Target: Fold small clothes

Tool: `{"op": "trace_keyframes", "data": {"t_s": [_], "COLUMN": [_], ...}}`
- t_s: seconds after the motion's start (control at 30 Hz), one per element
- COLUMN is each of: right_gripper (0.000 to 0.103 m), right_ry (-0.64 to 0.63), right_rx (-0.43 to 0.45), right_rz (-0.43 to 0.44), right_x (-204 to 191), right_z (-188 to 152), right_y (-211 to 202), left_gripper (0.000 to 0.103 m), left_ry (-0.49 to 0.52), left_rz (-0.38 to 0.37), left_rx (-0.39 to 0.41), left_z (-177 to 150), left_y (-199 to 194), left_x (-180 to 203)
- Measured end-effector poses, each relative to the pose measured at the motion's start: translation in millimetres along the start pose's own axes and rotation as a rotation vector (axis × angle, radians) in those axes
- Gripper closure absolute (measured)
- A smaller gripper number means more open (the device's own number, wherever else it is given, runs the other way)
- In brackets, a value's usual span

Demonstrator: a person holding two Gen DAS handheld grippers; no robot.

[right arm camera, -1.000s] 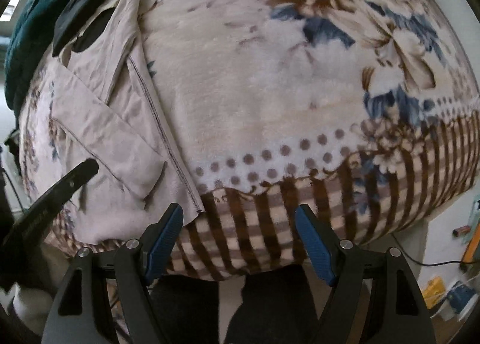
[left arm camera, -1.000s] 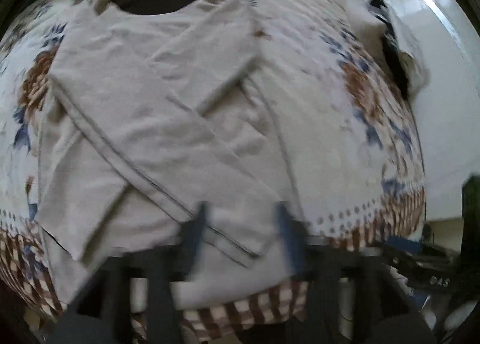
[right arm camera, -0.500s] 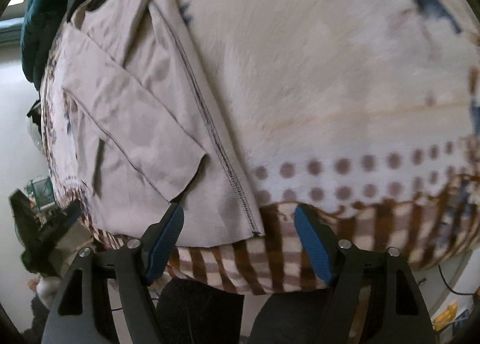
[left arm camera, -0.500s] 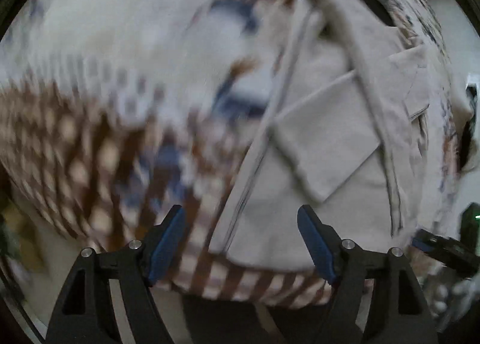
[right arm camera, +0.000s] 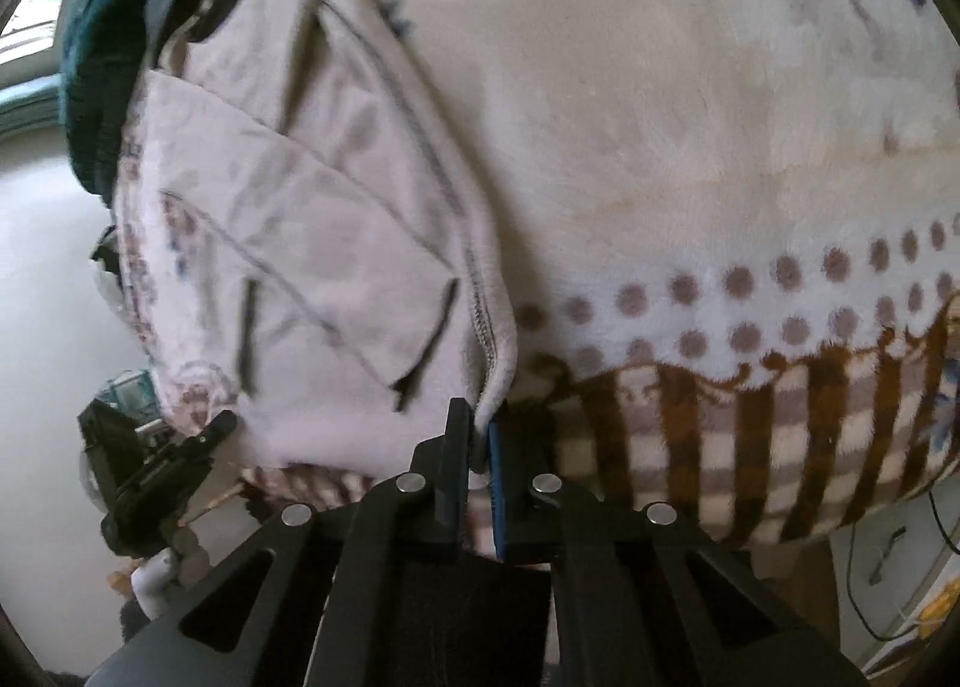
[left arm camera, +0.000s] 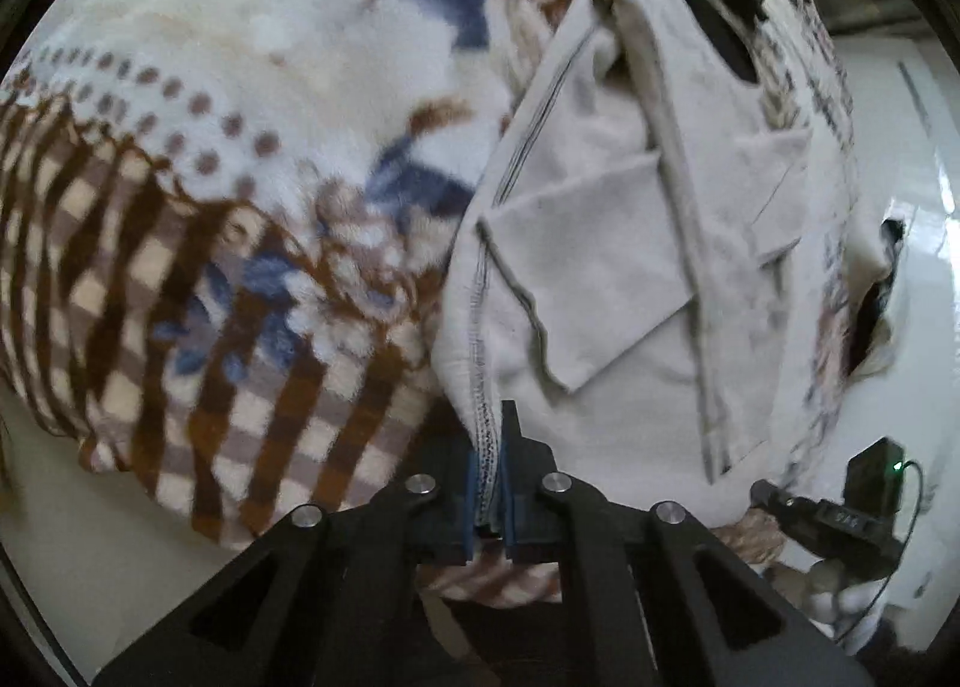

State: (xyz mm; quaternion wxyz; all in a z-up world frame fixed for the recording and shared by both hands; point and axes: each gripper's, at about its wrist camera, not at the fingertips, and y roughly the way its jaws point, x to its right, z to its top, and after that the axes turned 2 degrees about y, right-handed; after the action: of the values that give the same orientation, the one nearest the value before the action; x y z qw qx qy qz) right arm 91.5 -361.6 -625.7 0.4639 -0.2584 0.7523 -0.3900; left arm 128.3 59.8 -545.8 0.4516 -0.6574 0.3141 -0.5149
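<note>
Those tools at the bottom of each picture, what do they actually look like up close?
Both look alike. The left tool and right tool each have two flat black fingers lined with blue pads, carried on black angular links with triangular cut-outs and round silver pivot pins. No sleeve or cable shows on either one.

Soft daylight, slight motion blur, strong fisheye bending at edges.

shirt hem hidden btwn pads, far collar end blurred, dark garment cut off at edge
</note>
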Motion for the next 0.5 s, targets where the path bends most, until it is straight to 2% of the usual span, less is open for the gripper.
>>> {"op": "trace_keyframes", "data": {"t_s": [0.17, 0.3, 0.43, 0.47, 0.5], "right_gripper": [0.098, 0.098, 0.097, 0.095, 0.092], "right_ry": [-0.035, -0.028, 0.018, 0.054, 0.083], "right_rx": [0.049, 0.119, 0.207, 0.207, 0.209], "right_rz": [0.047, 0.067, 0.06, 0.082, 0.101], "right_x": [-40.6, -65.9, -83.9, -80.4, -78.3], "right_z": [26.6, 76.8, 144.7, 162.0, 173.1], "right_y": [-29.5, -43.0, -43.2, -44.7, -45.3], "left_gripper": [0.099, 0.098, 0.095, 0.09, 0.078], "left_ry": [-0.03, -0.02, -0.011, -0.027, -0.038], "left_rz": [-0.07, -0.126, -0.158, -0.19, -0.21], "left_rx": [0.036, 0.094, 0.125, 0.111, 0.108], "left_z": [37.1, 105.3, 174.9, 193.3, 202.5], "left_y": [-29.9, -27.2, -3.9, 3.2, 3.3], "left_x": [10.0, 38.8, 57.0, 56.1, 50.3]}}
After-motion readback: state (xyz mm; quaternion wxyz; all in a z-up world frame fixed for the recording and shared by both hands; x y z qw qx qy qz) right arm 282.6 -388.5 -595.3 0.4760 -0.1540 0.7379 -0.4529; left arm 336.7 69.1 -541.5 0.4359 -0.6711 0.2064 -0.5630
